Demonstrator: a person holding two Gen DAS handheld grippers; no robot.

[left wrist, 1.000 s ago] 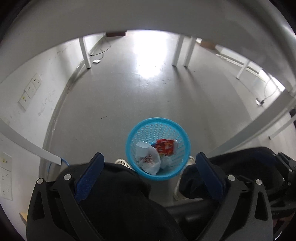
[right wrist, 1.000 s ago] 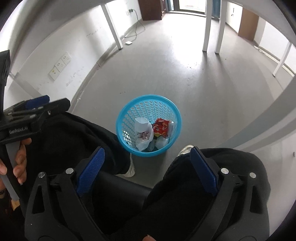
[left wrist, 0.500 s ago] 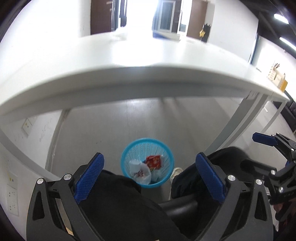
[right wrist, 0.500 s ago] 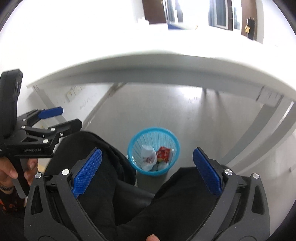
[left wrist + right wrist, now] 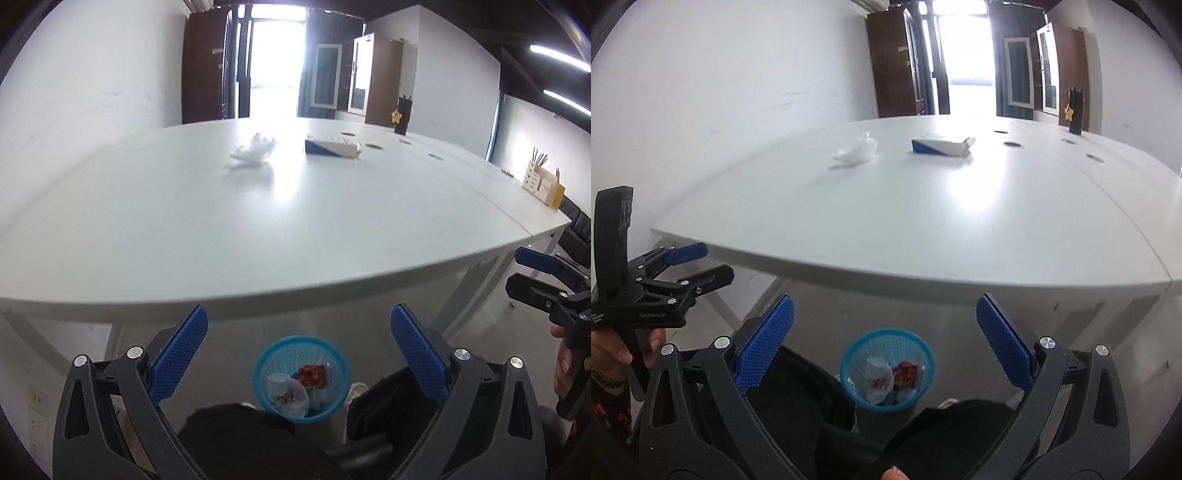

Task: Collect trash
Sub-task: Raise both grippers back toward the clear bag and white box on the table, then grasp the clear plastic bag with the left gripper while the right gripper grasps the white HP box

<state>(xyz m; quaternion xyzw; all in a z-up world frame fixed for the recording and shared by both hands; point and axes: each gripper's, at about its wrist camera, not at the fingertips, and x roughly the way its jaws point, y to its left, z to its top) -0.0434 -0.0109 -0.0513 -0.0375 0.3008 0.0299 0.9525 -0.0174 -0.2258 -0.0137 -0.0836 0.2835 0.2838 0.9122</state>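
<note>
A crumpled white tissue and a blue-and-white carton lie far back on the white table. Below the table's near edge a blue mesh basket stands on the floor, holding a red wrapper and white paper scraps. My left gripper is open and empty above the basket. My right gripper is open too, with nothing between its blue pads.
A person's dark-clothed legs and a shoe flank the basket. Brown cabinets and a bright doorway stand behind the table. A dark holder and a wooden desk organiser sit at the table's right side.
Both grippers have tilted up from looking down at the basket under the table. The tabletop with the tissue and carton has come into view. Both stay open.
</note>
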